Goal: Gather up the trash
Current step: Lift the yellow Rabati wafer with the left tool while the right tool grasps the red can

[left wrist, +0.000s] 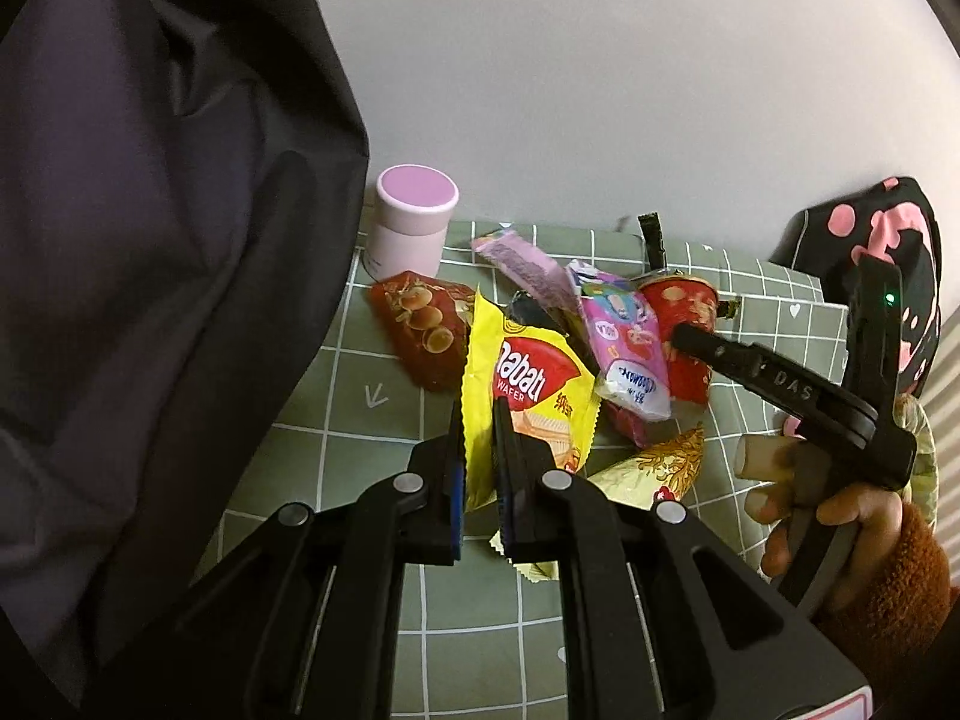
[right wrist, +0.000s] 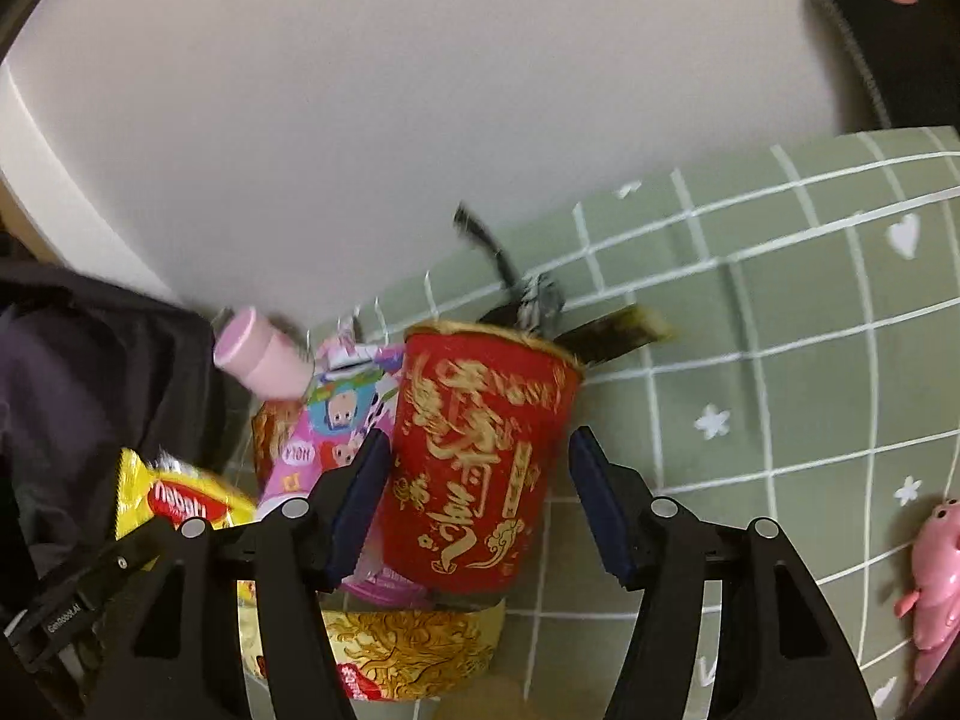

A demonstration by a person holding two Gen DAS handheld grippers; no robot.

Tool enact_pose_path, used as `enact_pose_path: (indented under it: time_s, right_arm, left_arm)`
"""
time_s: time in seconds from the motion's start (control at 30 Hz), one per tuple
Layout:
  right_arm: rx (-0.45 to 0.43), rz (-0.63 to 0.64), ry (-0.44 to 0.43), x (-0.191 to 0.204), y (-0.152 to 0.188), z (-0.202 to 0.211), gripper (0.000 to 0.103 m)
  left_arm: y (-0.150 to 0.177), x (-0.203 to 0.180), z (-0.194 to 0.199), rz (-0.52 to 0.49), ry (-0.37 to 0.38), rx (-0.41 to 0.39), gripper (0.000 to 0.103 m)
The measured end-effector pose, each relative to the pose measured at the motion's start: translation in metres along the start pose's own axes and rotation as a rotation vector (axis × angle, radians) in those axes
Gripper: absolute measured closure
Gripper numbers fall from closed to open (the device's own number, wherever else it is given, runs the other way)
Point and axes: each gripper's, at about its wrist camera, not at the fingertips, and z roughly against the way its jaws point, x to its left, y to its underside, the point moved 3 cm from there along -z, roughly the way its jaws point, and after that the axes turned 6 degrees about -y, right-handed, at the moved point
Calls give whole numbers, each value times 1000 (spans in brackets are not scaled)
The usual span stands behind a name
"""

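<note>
Step in hand, by my read: picking trash off the pile, both grippers engaged at once.

Left gripper (left wrist: 477,420): jaws nearly together, pinching the left edge of the yellow Nabati wafer wrapper (left wrist: 528,396). The wrapper is thin crinkly foil film with a serrated edge, and it stands up between the pads.

Right gripper (right wrist: 474,480): jaws spread and straddling the red paper cup (right wrist: 480,468). The left pad looks at or near the cup wall; there is a clear gap at the right pad, so it is not gripping yet.

The cup is a tapered cylinder of stiff paper printed with gold script. It sits upright in the pile with dark wrapper strips (right wrist: 606,333) poking out of its mouth at 12–1 o'clock.

Around the cup:
- pink cartoon pouch (right wrist: 324,432) at 9 o'clock, soft film
- gold-patterned wrapper (right wrist: 408,648) at 6 o'clock
- pink lidded jar (right wrist: 264,360) at 10 o'clock, smooth and rigid, probably not trash

Everything lies on a green grid-pattern mat (right wrist: 780,360). A dark fabric bag (left wrist: 150,240) fills the left wrist view from 9 to 11 o'clock; I'm guessing that's the drop target.

Next move:
- Right closes on the cup mid-wall with light force, since paper will crush.
- Lift straight up so the strips stay in.
- Left carries the wrapper to the bag; the film is slippery, so hold the pinch.
</note>
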Motion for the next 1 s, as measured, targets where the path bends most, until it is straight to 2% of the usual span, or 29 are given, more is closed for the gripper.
enact_pose_path:
  time_s: [0.17,0.33,0.43,0.63,0.8,1.0]
  right_arm:
    - [30,50,17,5,16,8,49]
    - [-5,28,75,-1,32,50,51]
    - [-44,38,140,-5,40,87,51]
    - [-141,-8,263,-13,53,165,51]
    - [-244,-47,320,-8,61,222,51]
    - [-374,-61,407,-12,73,293,51]
  left_arm:
    - [-3,-7,0,-12,22,-8,95]
    - [-12,-21,-4,-28,61,-29,95]
    - [-24,-38,-8,-46,89,-61,95]
    - [-41,-81,-7,-108,193,-88,96]
    - [-50,-113,11,-147,267,-102,96]
    - [-51,-178,52,-293,378,-152,96]
